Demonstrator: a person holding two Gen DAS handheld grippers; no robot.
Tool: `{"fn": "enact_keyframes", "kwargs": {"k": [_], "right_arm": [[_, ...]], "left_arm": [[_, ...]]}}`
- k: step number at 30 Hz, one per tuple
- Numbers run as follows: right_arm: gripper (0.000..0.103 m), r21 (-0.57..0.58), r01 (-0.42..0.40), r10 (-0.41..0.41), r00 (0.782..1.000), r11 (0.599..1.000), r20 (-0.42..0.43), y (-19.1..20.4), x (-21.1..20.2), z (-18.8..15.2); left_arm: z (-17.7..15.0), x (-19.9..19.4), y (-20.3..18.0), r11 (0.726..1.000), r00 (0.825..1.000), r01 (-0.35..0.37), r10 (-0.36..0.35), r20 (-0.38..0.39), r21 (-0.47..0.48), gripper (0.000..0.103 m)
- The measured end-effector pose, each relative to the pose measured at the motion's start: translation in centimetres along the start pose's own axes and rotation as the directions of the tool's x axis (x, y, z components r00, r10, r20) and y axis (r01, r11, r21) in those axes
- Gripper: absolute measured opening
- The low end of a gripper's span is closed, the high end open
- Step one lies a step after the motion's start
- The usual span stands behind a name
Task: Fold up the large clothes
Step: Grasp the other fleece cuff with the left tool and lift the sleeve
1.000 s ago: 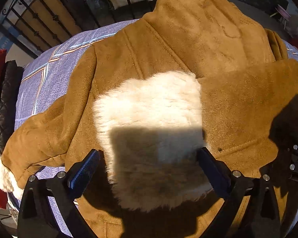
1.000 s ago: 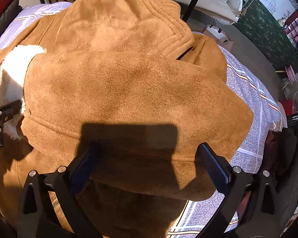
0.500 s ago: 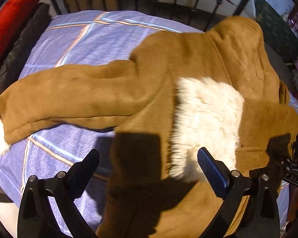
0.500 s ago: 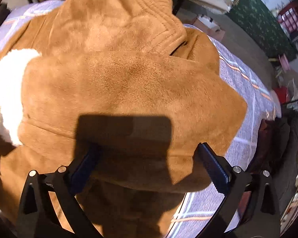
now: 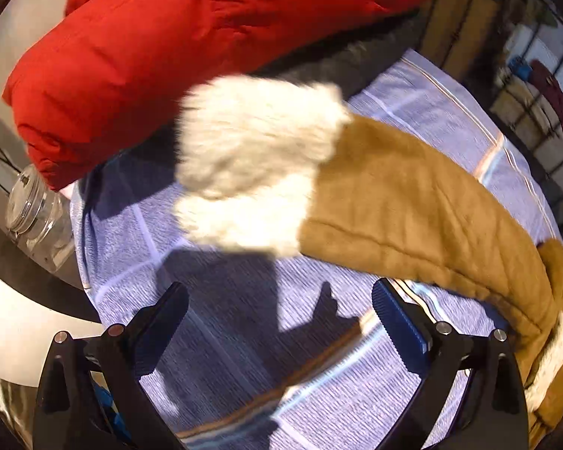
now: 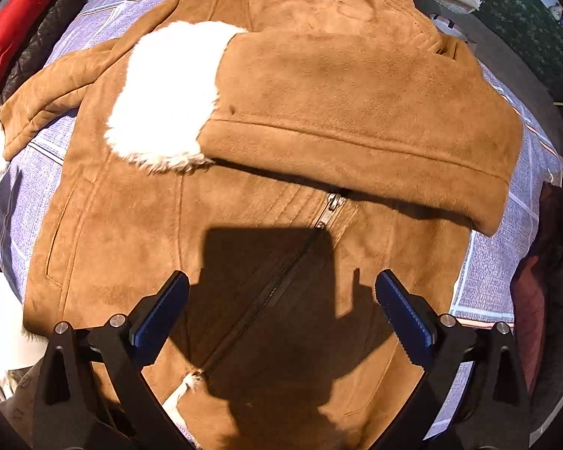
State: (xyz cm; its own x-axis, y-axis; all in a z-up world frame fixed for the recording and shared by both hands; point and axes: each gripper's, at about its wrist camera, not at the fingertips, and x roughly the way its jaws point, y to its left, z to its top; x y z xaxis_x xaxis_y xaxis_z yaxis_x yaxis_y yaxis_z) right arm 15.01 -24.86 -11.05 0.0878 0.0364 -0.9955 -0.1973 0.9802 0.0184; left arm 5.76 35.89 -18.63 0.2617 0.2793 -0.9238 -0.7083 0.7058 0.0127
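- A tan suede jacket (image 6: 139, 247) is laid front-up on a blue checked bedspread (image 5: 244, 337), zipper (image 6: 330, 202) facing upward.
- One sleeve (image 6: 356, 112) is seen folded across the chest, its white fur cuff (image 6: 165, 97) lying on the jacket body.
- The other sleeve (image 5: 413, 202) is stretched out sideways over the bedspread, unfolded, ending in a fur cuff (image 5: 251, 157) close to a red padded coat (image 5: 191, 37).
- The left hand-held gripper (image 5: 279, 333) is held above bare bedspread just short of that outstretched sleeve, fingers spread apart and nothing between them.
- The right hand-held gripper (image 6: 281, 328) is held over the lower front of the jacket, likewise spread wide and empty.
- A glass jar (image 5: 37, 217) is seen beyond the edge of the bedspread, near the cuff.
- Risks judged from here: only loose fur could be caught instead of the suede, so the thick sleeve might slip out mid-fold; a heavy sleeve dragged across could pull the folded one out of place; a wide swing could brush the red coat or the jar.
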Motion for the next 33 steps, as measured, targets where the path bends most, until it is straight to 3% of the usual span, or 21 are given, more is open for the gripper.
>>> {"fn": "enact_keyframes", "kwargs": {"k": [3,7,9,11,15,17,19,21,24,27,30,33], "right_arm": [[0.098,-0.011,0.018,-0.018,1.0,1.0,0.007,1.0,-0.7,-0.1],[0.098,-0.037,0.049,-0.048,0.998,0.998,0.026,2.4,-1.8,0.2],[0.098,-0.039,0.058,-0.057,0.998,0.998,0.028,2.8,-2.0,0.2],[0.098,-0.04,0.064,-0.063,0.998,0.997,0.023,3.0,-2.0,0.2],[0.098,-0.042,0.072,-0.072,0.997,0.997,0.012,3.4,-2.2,-0.4],[0.098,-0.044,0.067,-0.066,0.998,0.997,0.011,3.3,-2.2,-0.5],[0.098,-0.033,0.062,-0.062,0.998,0.998,0.017,3.1,-2.4,-0.7],[0.098,-0.012,0.052,-0.052,0.998,0.999,0.02,2.3,-2.1,-0.4],[0.098,0.02,0.032,-0.032,0.999,0.999,0.015,1.0,-1.9,-0.3],[0.098,0.047,0.014,-0.015,1.0,0.999,0.02,0.0,-1.8,-0.5],[0.098,0.077,-0.006,0.004,1.0,0.997,0.029,-1.4,-1.8,-0.5],[0.098,0.116,-0.028,0.024,0.999,0.993,0.038,-3.1,-1.7,-0.7]], "left_arm": [[1.9,-0.5,2.0,0.999,0.996,-0.007,0.01,0.088,-0.033,0.095],[4.6,0.1,0.7,0.988,0.989,-0.041,0.019,0.145,0.147,0.091],[5.4,1.9,-0.3,0.971,0.994,-0.053,0.029,0.105,0.234,0.078],[5.9,3.3,-0.7,0.966,0.998,-0.045,0.031,0.058,0.254,0.053],[6.7,3.9,-0.1,0.984,0.999,-0.015,0.007,0.047,0.177,0.046],[6.6,3.3,-0.2,0.986,0.999,0.008,-0.015,0.041,0.166,0.026],[5.9,2.0,-0.8,0.981,0.998,0.032,-0.042,0.047,0.192,0.015],[4.8,-0.2,-1.4,0.976,0.994,0.085,-0.098,0.057,0.202,0.013],[3.5,-4.5,-2.3,0.963,0.975,0.186,-0.205,0.081,0.194,0.012],[2.2,-9.7,-4.6,0.929,0.942,0.285,-0.317,0.107,0.238,0.011],[0.6,-14.6,-9.1,0.87,0.903,0.362,-0.417,0.108,0.334,0.011],[-2.0,-18.6,-14.6,0.782,0.853,0.434,-0.516,0.075,0.447,0.011]]}}
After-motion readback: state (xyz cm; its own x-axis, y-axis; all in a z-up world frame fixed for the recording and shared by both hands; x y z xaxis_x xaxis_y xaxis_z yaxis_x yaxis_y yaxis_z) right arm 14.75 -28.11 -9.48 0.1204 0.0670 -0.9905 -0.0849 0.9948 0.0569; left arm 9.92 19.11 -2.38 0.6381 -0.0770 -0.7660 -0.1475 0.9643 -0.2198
